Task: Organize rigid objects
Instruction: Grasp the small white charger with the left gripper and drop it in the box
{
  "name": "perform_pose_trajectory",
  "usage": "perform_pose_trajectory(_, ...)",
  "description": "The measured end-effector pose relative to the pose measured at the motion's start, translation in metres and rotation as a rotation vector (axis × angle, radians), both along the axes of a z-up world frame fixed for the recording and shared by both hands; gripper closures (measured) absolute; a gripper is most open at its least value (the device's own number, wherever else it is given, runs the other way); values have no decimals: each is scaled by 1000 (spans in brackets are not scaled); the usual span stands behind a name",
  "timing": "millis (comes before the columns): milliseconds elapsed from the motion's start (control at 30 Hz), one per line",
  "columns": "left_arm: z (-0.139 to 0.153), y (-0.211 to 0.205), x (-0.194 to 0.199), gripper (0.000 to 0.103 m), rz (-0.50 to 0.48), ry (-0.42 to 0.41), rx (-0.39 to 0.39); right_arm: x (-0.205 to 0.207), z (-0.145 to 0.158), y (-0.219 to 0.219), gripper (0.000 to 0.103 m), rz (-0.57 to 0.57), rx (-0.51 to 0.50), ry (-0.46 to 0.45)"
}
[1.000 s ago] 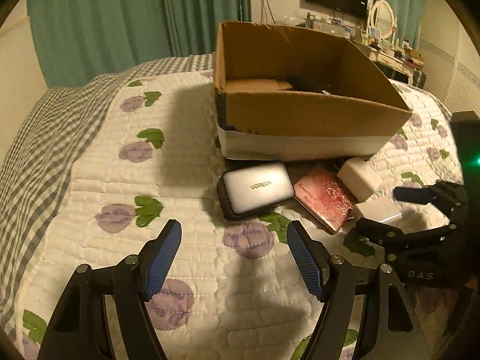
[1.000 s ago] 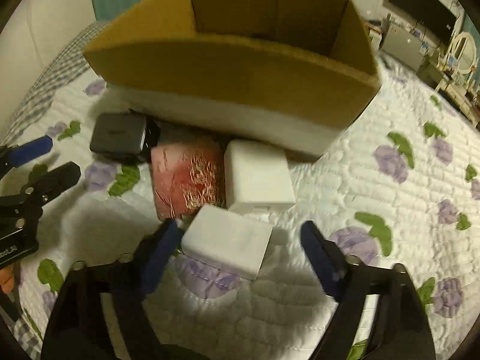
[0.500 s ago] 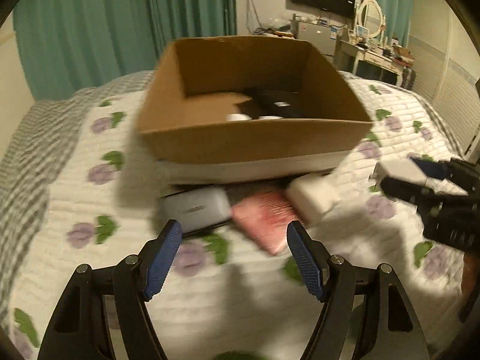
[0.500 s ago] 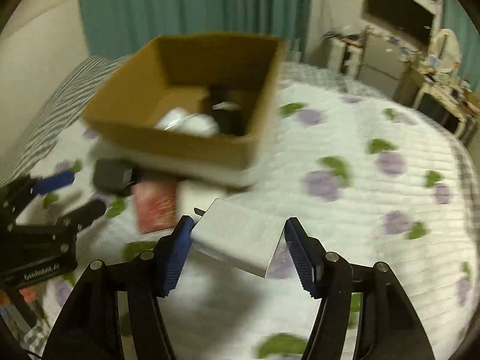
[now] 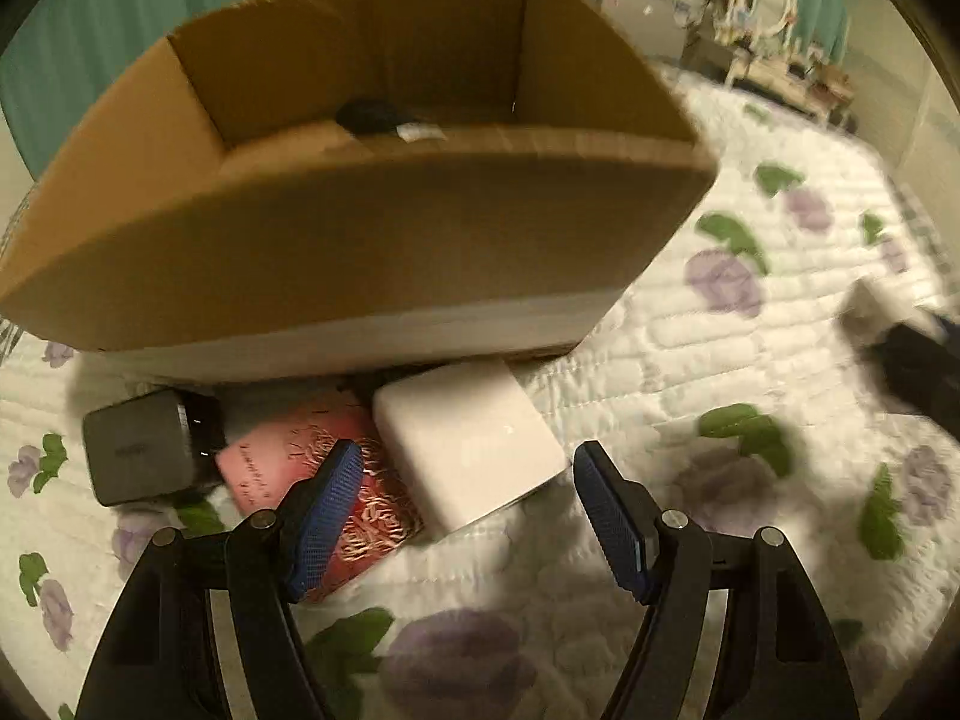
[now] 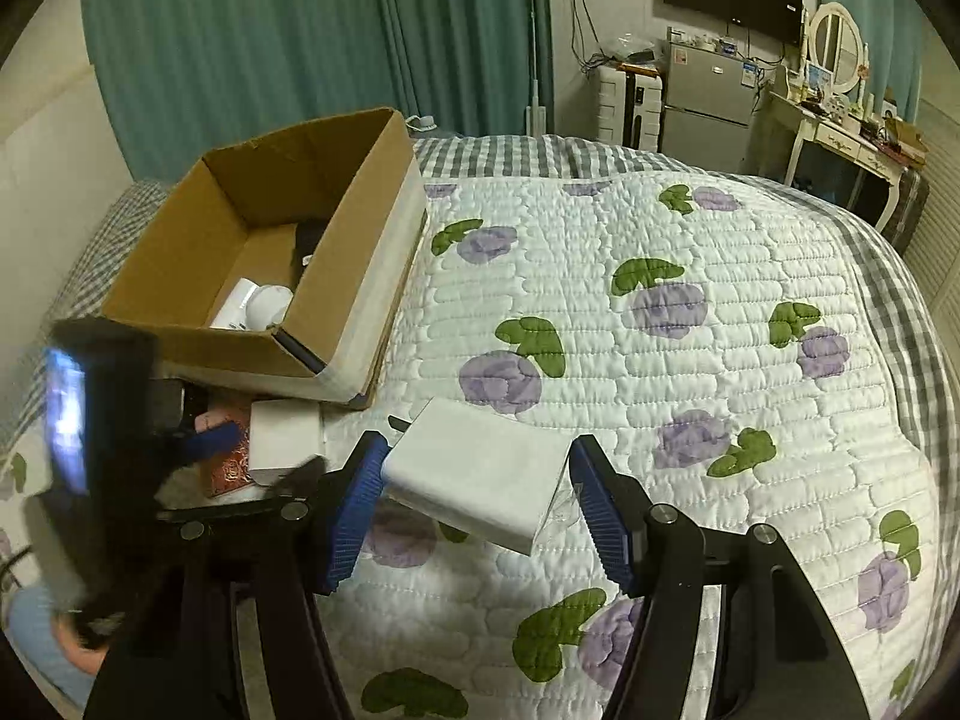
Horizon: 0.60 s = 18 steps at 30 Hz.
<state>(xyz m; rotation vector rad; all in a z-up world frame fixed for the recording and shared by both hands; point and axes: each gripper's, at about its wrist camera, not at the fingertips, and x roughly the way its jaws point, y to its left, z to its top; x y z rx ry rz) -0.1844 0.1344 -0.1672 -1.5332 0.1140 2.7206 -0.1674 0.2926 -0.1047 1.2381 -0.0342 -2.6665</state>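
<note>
On my far left lies the grey charger (image 5: pixel 141 456), just in front of the cardboard box (image 5: pixel 360 240), with the red patterned case (image 5: pixel 336 480) beside it and the white square block (image 5: pixel 468 444) next along. My left gripper (image 5: pixel 465 516) has swung in low over these three within the last second; its fingers are spread wide with nothing between them, one blue pad (image 5: pixel 321 516) now over the red case and the other out past the white block's right edge. I judge the white block is my next pick. Further right, my right gripper (image 6: pixel 477 507) is clamped on the small white box (image 6: pixel 480 471), which a second ago sat on the quilt (image 6: pixel 690 360) and is now lifted clear of it, held tilted to the right of the cardboard box (image 6: pixel 270 264). That box already holds white and dark items. So one piece is on its way in, I reckon, three are left on the bed, and I must carry leftward over the rim before letting go
</note>
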Motion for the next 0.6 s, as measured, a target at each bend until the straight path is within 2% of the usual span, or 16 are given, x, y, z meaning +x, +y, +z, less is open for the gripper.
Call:
perform_pose_trajectory(100, -7, 13, -6, 27, 9, 20, -81, 0, -1, 4, 40, -11, -21, 1)
perform_pose_trajectory(200, -10, 17, -12, 27, 16, 35, -116, -1, -3, 4, 40, -17, -24, -4)
perform_pose_trajectory(333, -6, 10, -4, 33, -5, 44, -74, 2, -1, 4, 40, -20, -21, 6)
perform_pose_trajectory(600, 17, -13, 33, 34, -66, 40, 19, 17, 14, -4, 40, -18, 7, 41)
